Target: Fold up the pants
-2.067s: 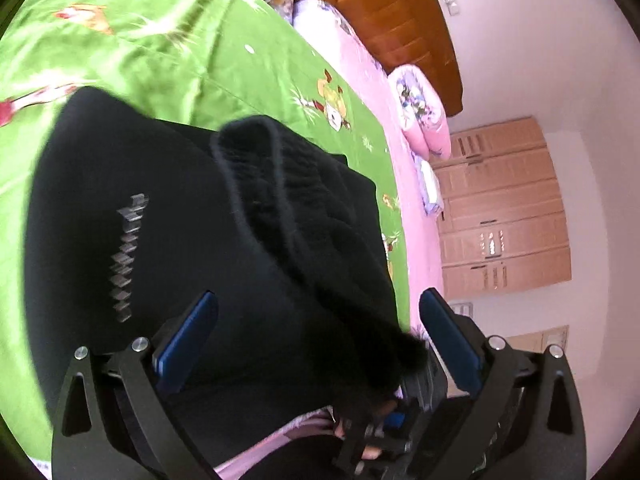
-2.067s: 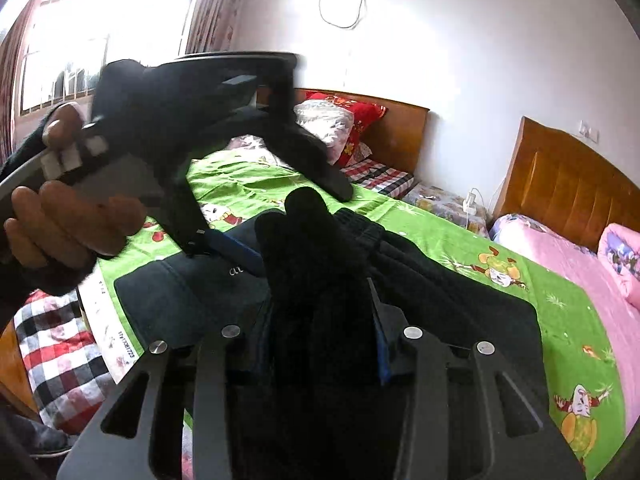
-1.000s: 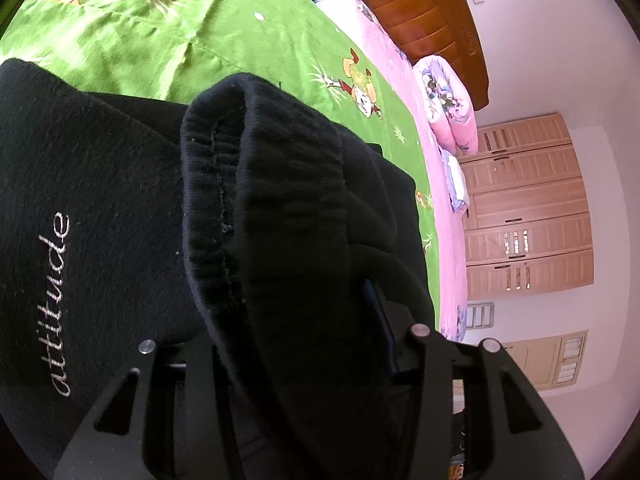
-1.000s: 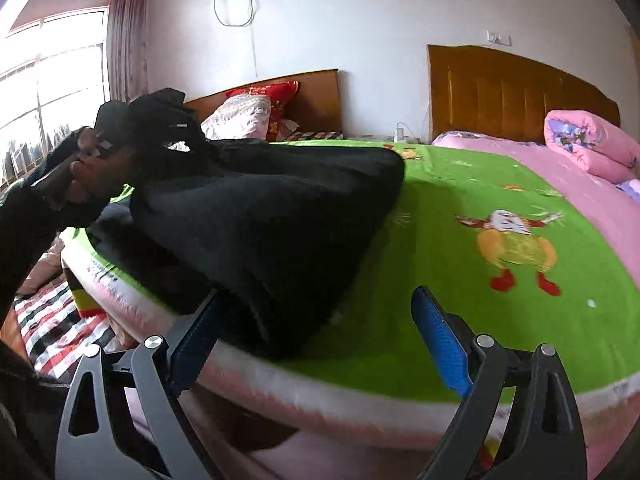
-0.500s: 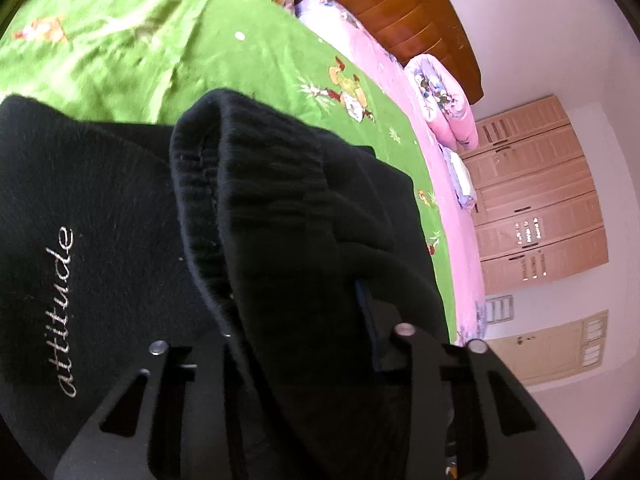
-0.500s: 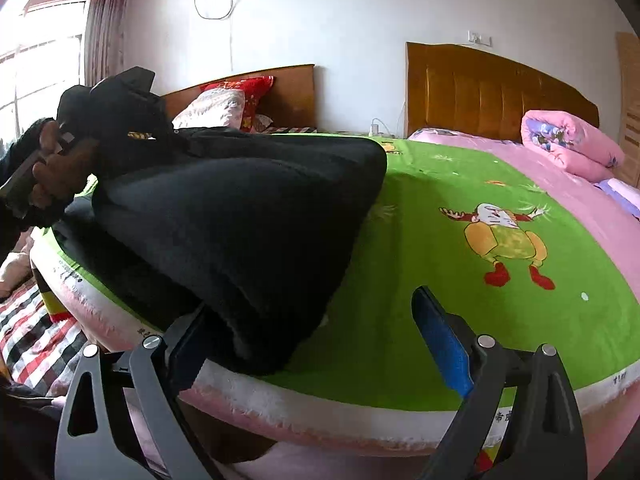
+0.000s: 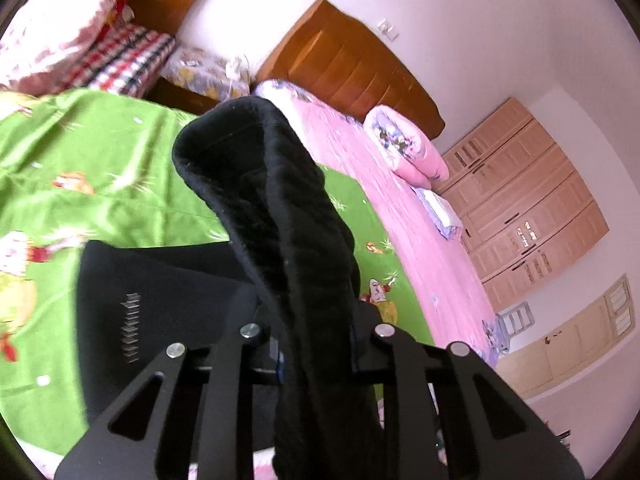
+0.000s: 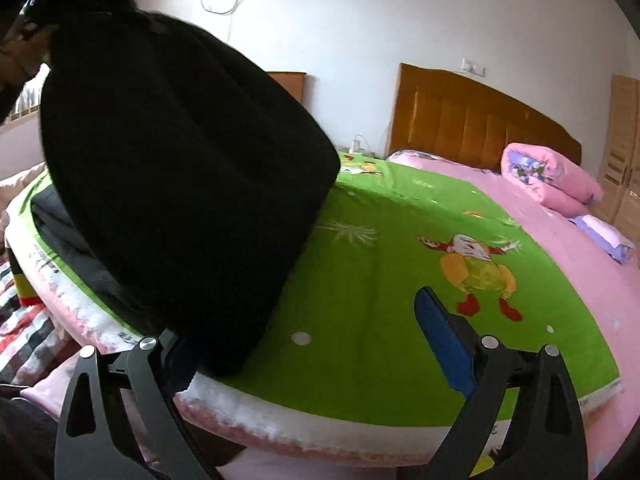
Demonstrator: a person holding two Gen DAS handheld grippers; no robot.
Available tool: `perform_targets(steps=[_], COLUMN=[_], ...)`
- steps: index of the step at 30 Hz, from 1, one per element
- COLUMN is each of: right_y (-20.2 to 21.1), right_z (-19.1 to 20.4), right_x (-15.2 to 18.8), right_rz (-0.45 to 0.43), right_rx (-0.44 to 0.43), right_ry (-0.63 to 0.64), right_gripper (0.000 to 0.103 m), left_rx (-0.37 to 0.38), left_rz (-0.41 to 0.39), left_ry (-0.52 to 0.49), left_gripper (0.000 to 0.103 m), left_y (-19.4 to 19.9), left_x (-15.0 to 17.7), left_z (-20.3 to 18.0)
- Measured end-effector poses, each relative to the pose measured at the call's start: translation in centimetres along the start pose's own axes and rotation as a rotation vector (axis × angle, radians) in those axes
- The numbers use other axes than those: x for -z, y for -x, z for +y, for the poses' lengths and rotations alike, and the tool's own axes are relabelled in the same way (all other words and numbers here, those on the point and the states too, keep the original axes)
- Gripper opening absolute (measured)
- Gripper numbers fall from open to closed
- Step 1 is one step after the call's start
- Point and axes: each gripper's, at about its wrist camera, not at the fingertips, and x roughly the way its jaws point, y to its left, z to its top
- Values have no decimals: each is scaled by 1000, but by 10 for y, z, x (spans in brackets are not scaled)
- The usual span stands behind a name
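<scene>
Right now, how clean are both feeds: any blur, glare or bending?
Left wrist: pants sharp, their lettering smeared; wardrobe bowed by the fisheye. Right wrist: pants a detailless black mass; bedsheet sharp, evenly lit, no glare.

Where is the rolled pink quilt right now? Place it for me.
The rolled pink quilt lies on the pink bed, against the wooden headboard, at the right of the right wrist view; the left wrist view shows it at upper centre-right.

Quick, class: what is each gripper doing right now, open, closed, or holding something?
Left gripper: closed on the black pants.
Right gripper: open, holding nothing.
</scene>
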Motion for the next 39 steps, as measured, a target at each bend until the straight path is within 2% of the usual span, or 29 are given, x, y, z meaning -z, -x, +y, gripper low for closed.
perform_targets(steps=[2,5,7,8,9,10,12,14,21,27,30,33,35,37,39], right_y=[-4,-8,-9,-9,-8,-9,-9,-10,-14,-15,-15,-15,-10,-3,7], right_z=[6,1,0,1,2,2,1,0,-4,-5,-6,-10,-12,-13,-16], right_x=[0,2,2,2,1,1,1,2,3,2,0,0,1,5,9], right_rz=[9,22,25,24,24,26,33,33,39,60,72,87,94,98,92], right_rx=[3,-22,-27,-24,-20,-18,-20,-25,-48,-57,-67,-96,-125,-170,-218], right_ry=[24,-5,-5,3,10,12,2,-6,-38,-46,-45,-57,-47,-22,2], right_gripper=[92,92,92,92,92,92,92,92,92,92,92,92,92,92,92], left_rx=[-38,-80,-49,-6,36,44,10,11,-28,-30,-22,-2,-7,-114,-254], left_rz=[6,106,144,120,92,77,52,42,47,-6,10,8,-35,-93,-169], left_ry=[30,187,265,277,276,278,243,243,218,239,229,218,232,244,252], left_gripper=[21,21,23,23,23,23,23,23,25,30,38,60,79,89,89], left_y=[10,-14,-35,-37,-33,-31,-28,-26,-24,-25,-26,-17,1,22,47], left_x=[12,43,61,66,67,68,71,73,70,72,70,64,61,60,60], left_z=[25,107,143,153,156,156,149,149,137,135,138,140,144,148,146])
